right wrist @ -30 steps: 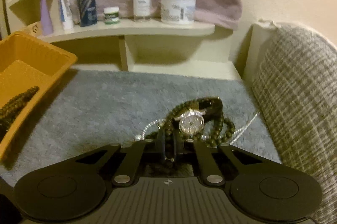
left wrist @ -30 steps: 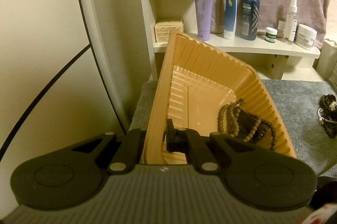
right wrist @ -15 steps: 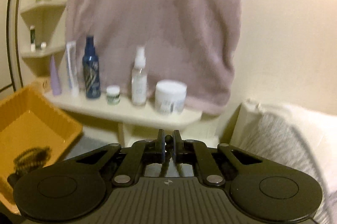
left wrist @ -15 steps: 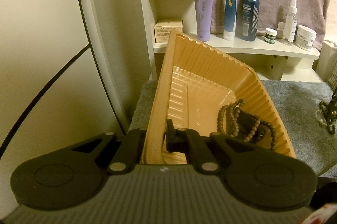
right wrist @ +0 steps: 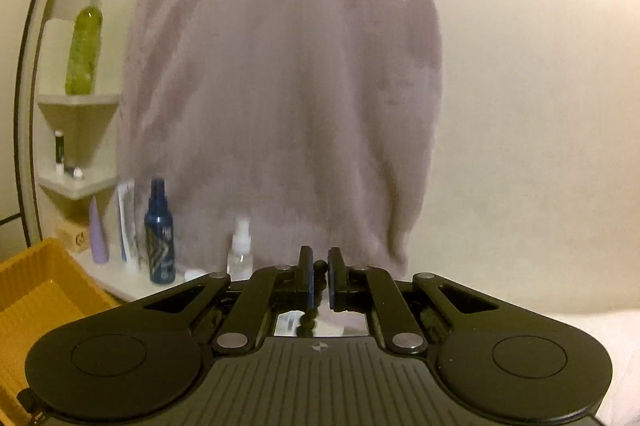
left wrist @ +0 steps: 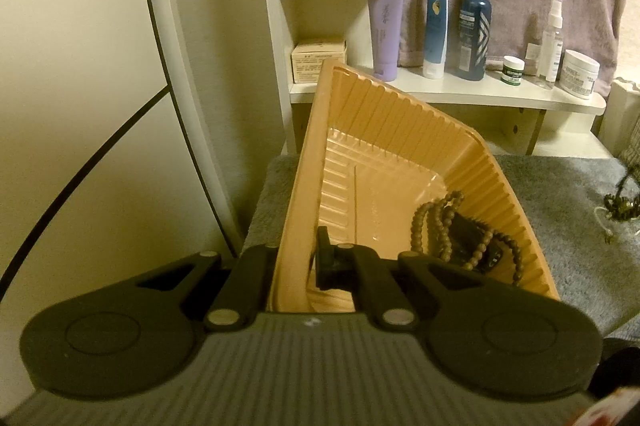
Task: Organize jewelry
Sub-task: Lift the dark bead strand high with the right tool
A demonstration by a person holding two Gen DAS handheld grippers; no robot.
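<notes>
My left gripper is shut on the near left wall of a ribbed orange tray and holds it tilted over the grey mat. In the tray's low corner lie a brown bead bracelet and a dark piece. My right gripper is raised and shut on a dark bead strand, which hangs down between and below its fingers. In the left wrist view that dangling jewelry, with a white cord, shows at the right edge above the mat. The tray sits at the lower left of the right wrist view.
A white shelf behind the tray holds several bottles, tubes and jars, with a small box on its left end. A mauve towel hangs on the wall above. A curved white frame rises to the left of the tray.
The right gripper has risen from the mat with the bead strand pinched, and its view swung up to the towel. The jewelry pile left the mat. The left gripper and tray stayed put.
</notes>
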